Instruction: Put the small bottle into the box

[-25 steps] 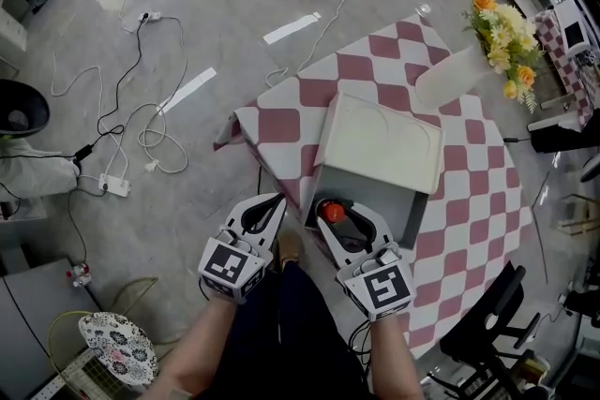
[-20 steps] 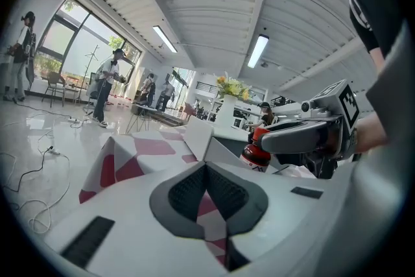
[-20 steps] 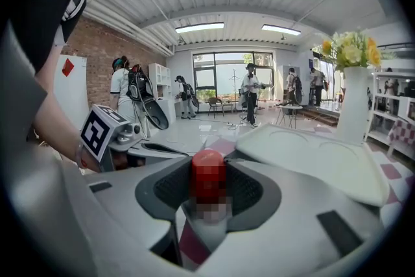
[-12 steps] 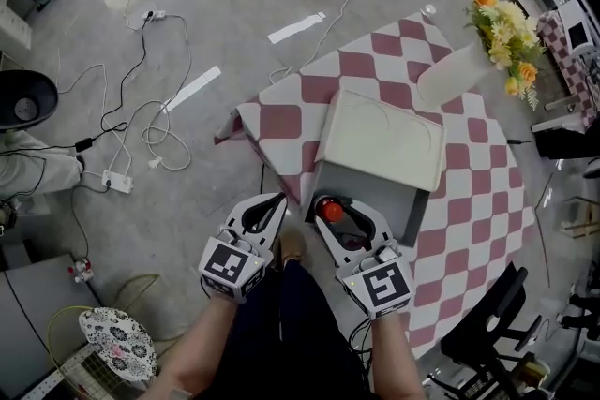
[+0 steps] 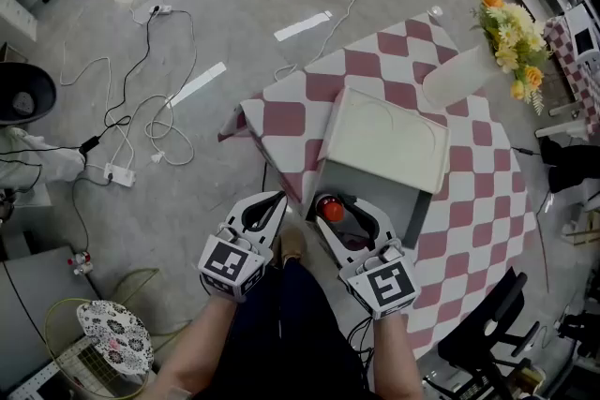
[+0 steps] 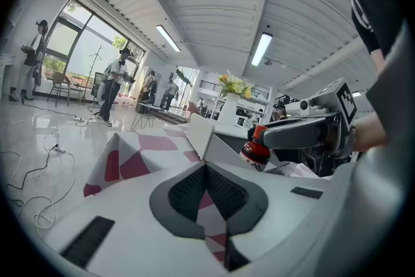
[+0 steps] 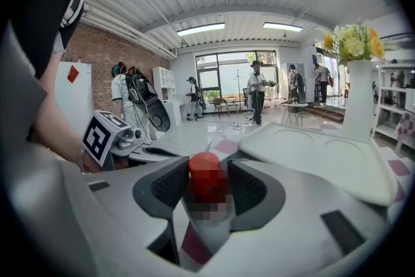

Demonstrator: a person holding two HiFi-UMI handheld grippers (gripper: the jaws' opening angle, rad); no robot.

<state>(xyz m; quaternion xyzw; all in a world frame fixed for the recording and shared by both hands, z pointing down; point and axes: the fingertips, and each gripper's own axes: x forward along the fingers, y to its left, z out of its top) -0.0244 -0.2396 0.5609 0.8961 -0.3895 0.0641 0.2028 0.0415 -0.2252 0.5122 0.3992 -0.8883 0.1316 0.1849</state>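
Small bottle (image 5: 329,210): it stands upright with its red cap between the jaws of the right gripper (image 5: 349,214), apparently inside the box, at the edge nearest the grippers.
Right gripper: its jaws have just been opening and now stand wide. The bottle is between them, but the pads no longer press on the cap.
Meaning for the task: I judge the bottle is released, so the placing looks almost done; the gripper has only to draw out.
Box (image 5: 398,192): just ahead of the right gripper, with its white lid (image 5: 384,140) thrown back beyond, on a checked cloth (image 5: 469,201).
Left gripper (image 5: 270,200): beside the right one, outside the box, jaws together and empty.
Against the earlier frame: the bottle and both grippers are in the same places.
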